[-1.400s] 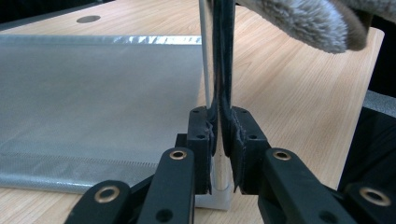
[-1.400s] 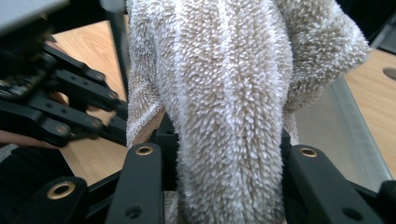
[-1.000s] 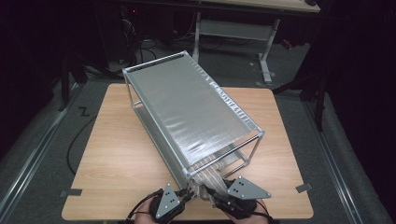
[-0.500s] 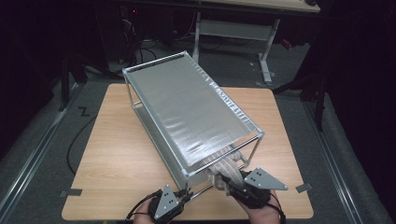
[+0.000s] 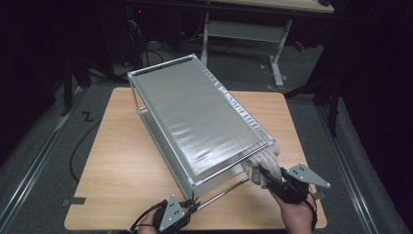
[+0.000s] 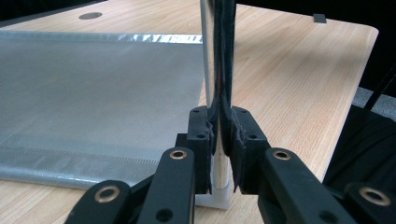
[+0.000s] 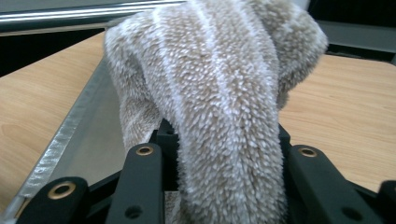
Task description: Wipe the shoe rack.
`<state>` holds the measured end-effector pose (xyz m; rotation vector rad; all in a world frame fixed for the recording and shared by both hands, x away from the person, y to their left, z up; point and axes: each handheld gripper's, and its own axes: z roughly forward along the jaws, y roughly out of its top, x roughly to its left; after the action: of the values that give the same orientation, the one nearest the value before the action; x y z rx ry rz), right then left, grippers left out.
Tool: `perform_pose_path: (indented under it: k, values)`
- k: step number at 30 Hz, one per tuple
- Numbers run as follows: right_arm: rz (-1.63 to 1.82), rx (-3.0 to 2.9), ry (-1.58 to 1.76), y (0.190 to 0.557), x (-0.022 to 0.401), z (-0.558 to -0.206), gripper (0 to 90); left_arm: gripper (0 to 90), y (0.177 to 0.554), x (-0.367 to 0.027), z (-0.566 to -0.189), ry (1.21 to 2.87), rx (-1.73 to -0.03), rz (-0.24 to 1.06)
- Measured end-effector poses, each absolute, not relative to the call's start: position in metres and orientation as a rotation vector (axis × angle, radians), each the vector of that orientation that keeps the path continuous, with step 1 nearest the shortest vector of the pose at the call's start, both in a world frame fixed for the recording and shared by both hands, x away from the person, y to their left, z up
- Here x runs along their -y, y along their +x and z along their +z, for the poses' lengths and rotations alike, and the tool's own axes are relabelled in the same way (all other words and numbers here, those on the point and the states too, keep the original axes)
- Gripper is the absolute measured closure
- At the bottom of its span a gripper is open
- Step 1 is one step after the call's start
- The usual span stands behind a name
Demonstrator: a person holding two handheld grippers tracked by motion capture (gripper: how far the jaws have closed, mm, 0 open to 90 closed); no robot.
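Rack frame (image 5: 229, 168): polished metal rod, mirror-bright where the left hand-held gripper (image 6: 219, 140) clamps its corner post. Shelf panel (image 5: 195, 114) within the frame: silvery grey woven sheet, fine-grained, with a soft satin sheen and a glossier ribbed strip along its edges. Foot (image 6: 219, 198) beneath the post: white smooth plastic. Cloth (image 7: 219, 107) at the frame's near corner, in the right hand-held gripper (image 7: 224, 154): beige and white striped fleece, deep fuzzy pile, matt. Both grippers: black matt plastic with brass-coloured rivets. Table (image 5: 122, 161) under the rack: light wood-grain laminate, smooth, faintly lustrous.
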<state>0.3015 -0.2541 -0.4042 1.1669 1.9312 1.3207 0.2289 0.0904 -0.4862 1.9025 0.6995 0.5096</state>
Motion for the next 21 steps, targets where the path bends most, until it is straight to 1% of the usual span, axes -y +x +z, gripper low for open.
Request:
perform_pose_path:
  k: [9, 14, 15, 16, 21]
  values:
    - [1.334, -2.017, 1.071, 0.29, 0.23, -0.404, 62.1, 79.4, 0.229, -0.091, -0.486, 1.904, -0.697, 0.507]
    - [1.357, -2.105, 0.96, 0.274, 0.2, -0.403, 62.0, 79.4, 0.229, -0.091, -0.486, 1.903, -0.697, 0.506]
    - [1.357, -2.105, 0.96, 0.274, 0.2, -0.403, 62.0, 79.4, 0.229, -0.091, -0.486, 1.903, -0.697, 0.506]
    - [1.363, -2.14, 0.91, 0.267, 0.189, -0.402, 62.0, 79.4, 0.229, -0.091, -0.486, 1.904, -0.696, 0.506]
    - [1.38, -2.185, 0.841, 0.257, 0.171, -0.401, 62.0, 79.4, 0.229, -0.091, -0.487, 1.902, -0.696, 0.504]
